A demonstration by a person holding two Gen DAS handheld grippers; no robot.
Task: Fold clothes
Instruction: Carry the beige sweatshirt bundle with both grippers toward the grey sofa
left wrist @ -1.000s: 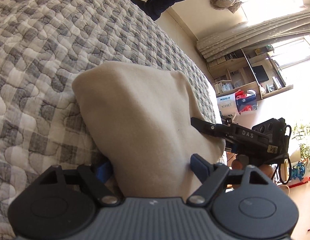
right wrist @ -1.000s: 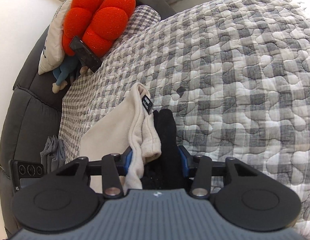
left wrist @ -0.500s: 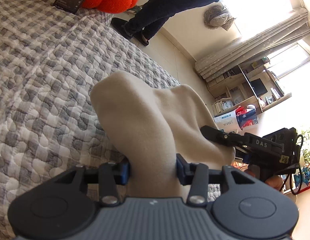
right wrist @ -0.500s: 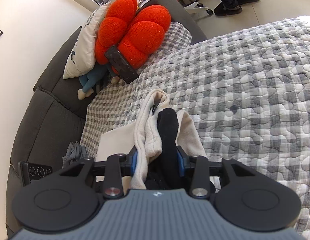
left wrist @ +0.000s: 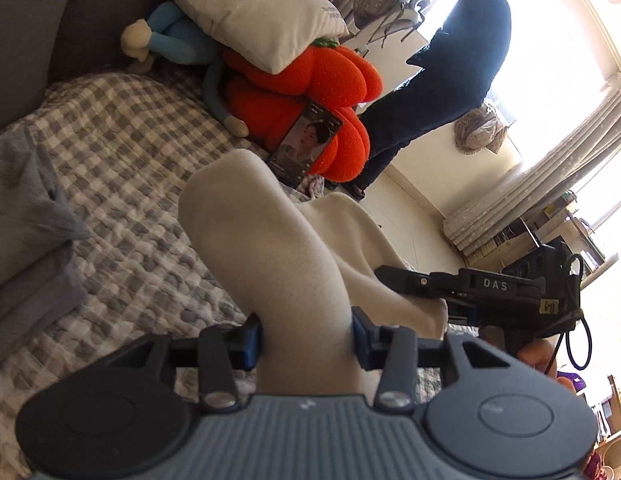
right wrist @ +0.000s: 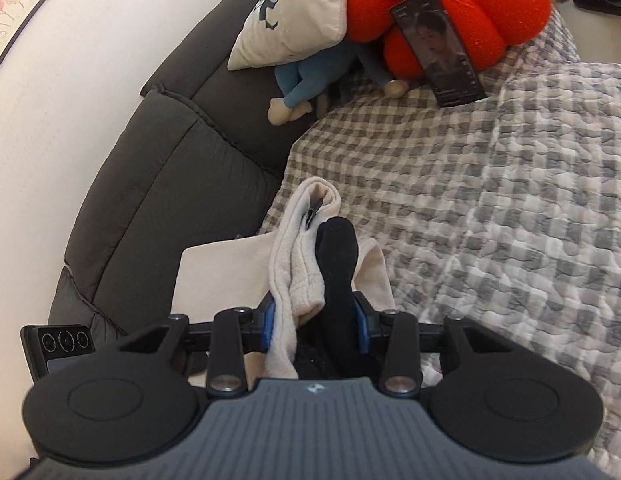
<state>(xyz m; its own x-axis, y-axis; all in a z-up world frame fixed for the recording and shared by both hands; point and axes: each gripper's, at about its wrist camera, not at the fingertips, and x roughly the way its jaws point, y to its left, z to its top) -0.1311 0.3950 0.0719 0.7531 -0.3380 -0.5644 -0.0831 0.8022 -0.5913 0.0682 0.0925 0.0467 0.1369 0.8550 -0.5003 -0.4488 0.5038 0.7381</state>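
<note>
Left gripper [left wrist: 306,330] fingers closed tight on a bunched fold of the cream garment [left wrist: 270,248], fabric rising up out of the grip and draping over toward the right gripper [left wrist: 394,274], seen side-on at right in the left wrist view with its black fingers laid against the cloth. Right wrist view: right gripper [right wrist: 316,322] fingers pinched on the cream garment [right wrist: 294,264] plus a black fabric part [right wrist: 336,256] bunched beside it; small dark tag at the top of the cream fold. Garment is lifted, held between both grippers above the grey-white checked quilt [right wrist: 490,200] on the bed; a flat cream panel hangs lower left below the right grip. Folded grey clothing [left wrist: 26,240] lies on the quilt at left. At the bed head: orange pumpkin cushion [left wrist: 310,92] with a phone [left wrist: 306,142] leaning on it, white pillow [left wrist: 250,4], blue plush toy [right wrist: 306,80], dark grey sofa back [right wrist: 170,152]. A person in dark clothes [left wrist: 450,60] stands by the bright window; curtains [left wrist: 550,184] at right.
</note>
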